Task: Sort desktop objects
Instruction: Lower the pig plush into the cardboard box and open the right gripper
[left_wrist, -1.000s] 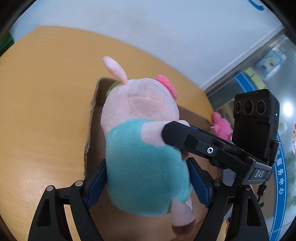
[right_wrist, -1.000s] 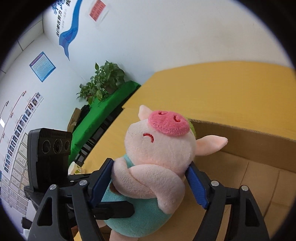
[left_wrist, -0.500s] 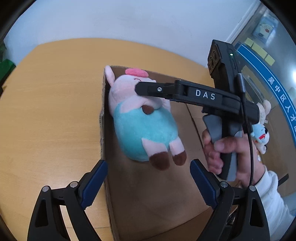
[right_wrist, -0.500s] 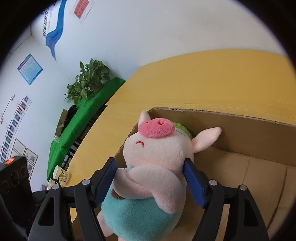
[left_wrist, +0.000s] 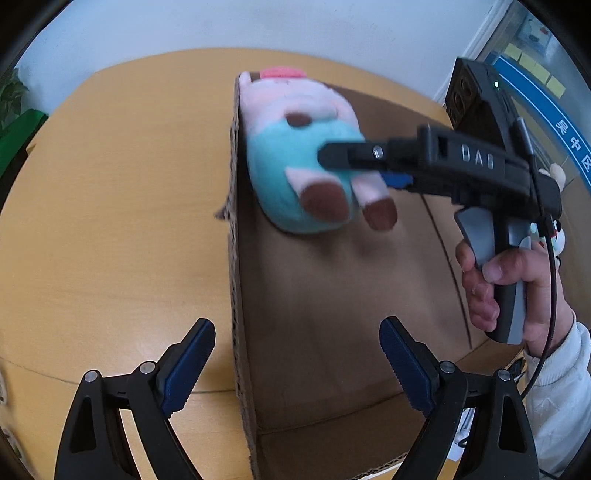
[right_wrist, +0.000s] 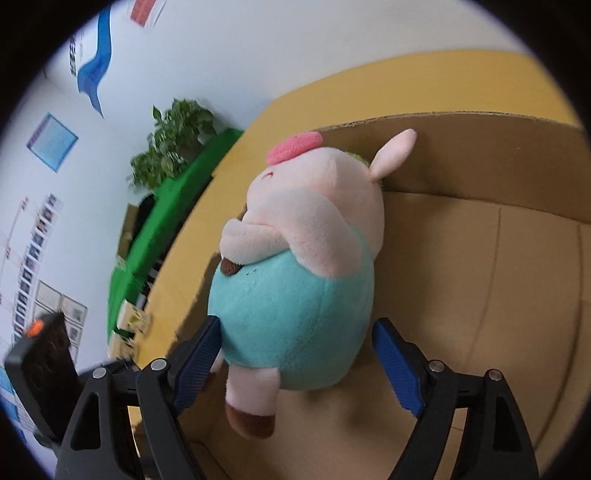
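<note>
While I am pulling the left gripper (left_wrist: 295, 363) back toward the bottom of the left wrist view, its fingers (left_wrist: 188, 362) are standing wide with nothing between them, straddling the near wall of the cardboard box (left_wrist: 236, 332); a second ago they were around the plush pig's body. The plush pig (left_wrist: 299, 162) is now sitting higher in the frame, inside the box against its left wall, with the right gripper (left_wrist: 351, 162) reaching in from the right over its belly. I am counting one pig, one box, two grippers, one hand (left_wrist: 498, 288) on the right handle, and what may be two small toys at the right edge, too small to tell.

In the right wrist view, the right gripper's (right_wrist: 295, 354) fingers (right_wrist: 395, 369) have just been opening: the left pad is touching the pig's (right_wrist: 295, 280) teal belly, the right one is standing clear. I am judging the pig delivered and being released into the box (right_wrist: 480, 258) on the yellow surface (right_wrist: 424, 85). One pig, one box, one potted plant (right_wrist: 170, 147).
</note>
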